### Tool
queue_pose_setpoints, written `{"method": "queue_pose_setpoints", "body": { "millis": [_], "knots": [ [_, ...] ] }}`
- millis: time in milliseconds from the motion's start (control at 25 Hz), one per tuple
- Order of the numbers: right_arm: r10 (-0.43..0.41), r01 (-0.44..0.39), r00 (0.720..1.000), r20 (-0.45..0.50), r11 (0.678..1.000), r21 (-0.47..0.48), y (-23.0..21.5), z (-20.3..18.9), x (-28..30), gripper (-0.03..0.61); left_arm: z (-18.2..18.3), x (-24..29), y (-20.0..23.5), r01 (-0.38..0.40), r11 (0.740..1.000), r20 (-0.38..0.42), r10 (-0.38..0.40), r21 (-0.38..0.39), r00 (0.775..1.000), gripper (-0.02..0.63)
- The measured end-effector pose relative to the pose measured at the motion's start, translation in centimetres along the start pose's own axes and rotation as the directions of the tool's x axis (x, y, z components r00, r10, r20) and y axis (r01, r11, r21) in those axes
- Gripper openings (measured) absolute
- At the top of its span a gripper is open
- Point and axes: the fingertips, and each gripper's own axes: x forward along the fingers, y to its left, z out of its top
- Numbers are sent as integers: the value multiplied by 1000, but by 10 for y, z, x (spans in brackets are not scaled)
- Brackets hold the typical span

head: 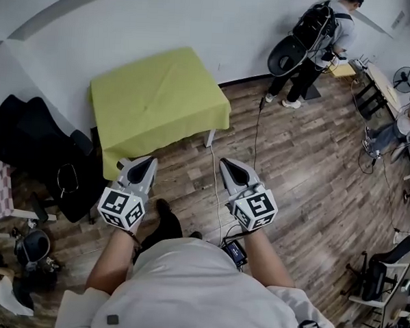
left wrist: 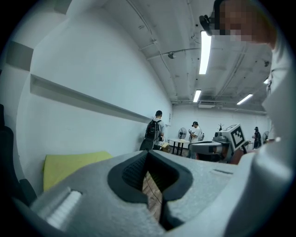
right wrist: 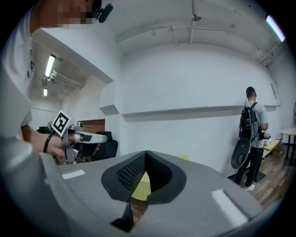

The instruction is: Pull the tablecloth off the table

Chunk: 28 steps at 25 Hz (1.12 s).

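Observation:
A yellow-green tablecloth (head: 157, 99) covers a small square table against the white wall; one white table leg (head: 210, 137) shows at its near right corner. The cloth also shows as a yellow patch (left wrist: 74, 164) in the left gripper view and a sliver (right wrist: 141, 187) in the right gripper view. My left gripper (head: 149, 162) is held in the air just short of the cloth's near edge, shut and empty. To its right, my right gripper (head: 227, 165) hangs over the wooden floor, also shut with nothing in it.
A black office chair (head: 48, 155) stands left of the table. A cable (head: 217, 188) runs across the wooden floor. A person with a backpack (head: 314, 42) stands at the far right by desks, a fan (head: 404, 79) and more chairs.

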Motion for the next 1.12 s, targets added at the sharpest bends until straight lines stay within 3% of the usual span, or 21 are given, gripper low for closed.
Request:
{"method": "queue_pose_setpoints", "body": {
  "millis": [400, 840, 1120],
  "knots": [
    [10, -11, 999, -38, 1000, -21, -37, 8, 94, 11, 8, 64, 84, 8, 1000, 15, -8, -23, 1000, 3],
    [75, -79, 994, -76, 996, -47, -19, 32, 254, 11, 36, 93, 224, 13, 1000, 12, -12, -24, 1000, 3],
    [108, -113, 987, -117, 993, -30, -24, 19, 302, 11, 36, 105, 273, -12, 1000, -1, 12, -28, 1000, 3]
  ]
}}
